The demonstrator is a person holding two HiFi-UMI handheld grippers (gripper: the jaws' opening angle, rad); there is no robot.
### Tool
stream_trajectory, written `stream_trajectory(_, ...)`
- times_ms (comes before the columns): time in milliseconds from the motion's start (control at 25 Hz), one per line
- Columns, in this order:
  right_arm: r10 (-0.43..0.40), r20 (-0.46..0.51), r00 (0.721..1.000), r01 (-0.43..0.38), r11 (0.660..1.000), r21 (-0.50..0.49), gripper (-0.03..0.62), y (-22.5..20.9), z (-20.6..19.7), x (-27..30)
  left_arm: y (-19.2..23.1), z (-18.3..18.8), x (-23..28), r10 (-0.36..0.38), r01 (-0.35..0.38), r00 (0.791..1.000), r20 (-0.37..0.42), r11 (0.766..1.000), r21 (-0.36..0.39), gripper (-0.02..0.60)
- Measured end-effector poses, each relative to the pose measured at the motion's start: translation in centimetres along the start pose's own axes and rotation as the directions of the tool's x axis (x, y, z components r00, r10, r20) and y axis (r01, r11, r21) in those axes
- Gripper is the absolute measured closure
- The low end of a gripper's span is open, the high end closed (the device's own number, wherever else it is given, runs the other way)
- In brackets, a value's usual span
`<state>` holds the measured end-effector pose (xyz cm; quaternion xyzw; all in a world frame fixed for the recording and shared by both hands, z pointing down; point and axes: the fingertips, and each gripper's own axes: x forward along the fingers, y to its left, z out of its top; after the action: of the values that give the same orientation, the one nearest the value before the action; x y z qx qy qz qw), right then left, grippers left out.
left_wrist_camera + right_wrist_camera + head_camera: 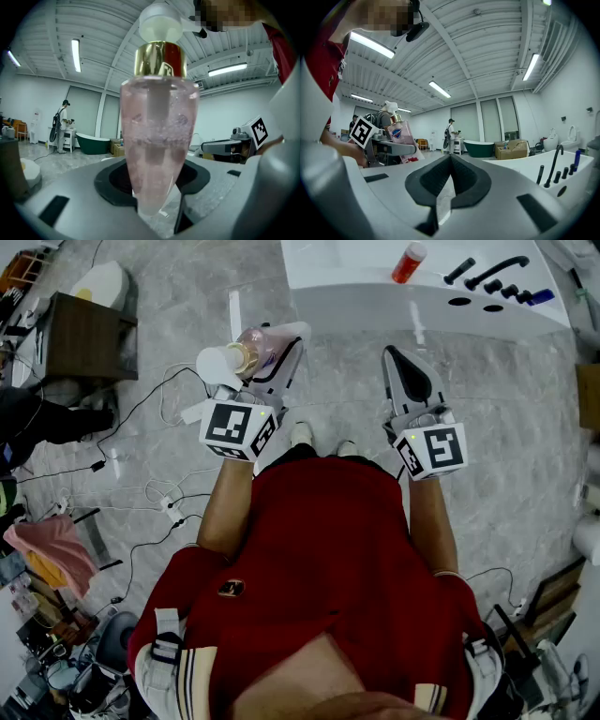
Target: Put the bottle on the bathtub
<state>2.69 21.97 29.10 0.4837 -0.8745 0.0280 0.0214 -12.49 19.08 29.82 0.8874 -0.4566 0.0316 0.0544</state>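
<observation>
Holding the pink bottle (158, 140) tight, the left gripper (279, 345) is squeezing it low on its body, with one jaw on each side. The bottle is standing about upright in the grip. Its gold collar and white pump top are sticking up above the jaws. It is hanging in the air over the grey floor (169, 334), well apart from the bathtub (375, 298).

The right gripper (450, 163) is carrying nothing. Its jaws are pressing together with nothing between them, and it is hanging beside the left one.

The person is standing in front of the white bathtub. So I think the carrying step is going on, and the putting-down step is not yet done. On the flat rim, a small red bottle (409, 262) is standing near a black tap (495, 270) and some black knobs.

Next, I think the left gripper is going to need to reach forward over the rim and find a bare flat spot away from the red bottle. It needs to keep the pink bottle's bottom facing down and set it there. Opening up slowly should stop it from tipping over.
</observation>
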Motion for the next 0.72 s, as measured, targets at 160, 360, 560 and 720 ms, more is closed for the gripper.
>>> stream_trajectory(160,-0.022,0.011,1.0,0.021,0.999,0.033,0.595,0.0,0.1,1.4,1.4,0.0,0.4,-0.015,0.015,1.0,0.002,1.0,0.003,0.353)
stream_trajectory(360,-0.073,-0.01,0.997,0.074,0.996,0.049,0.595,0.3,-0.5,2.9,3.4,-0.3,0.9,-0.045,0.045,0.999,0.001,0.999,0.007,0.353)
stream_trajectory(560,-0.114,-0.021,0.993,0.115,0.992,0.056,0.595,1.1,-1.1,4.6,5.9,-0.4,1.2,-0.074,0.074,0.997,0.007,0.997,0.005,0.353)
stream_trajectory(720,-0.138,-0.028,0.99,0.139,0.99,0.037,0.595,2.1,-1.3,5.5,7.2,-0.6,1.2,-0.104,0.104,0.994,0.015,0.995,0.002,0.353)
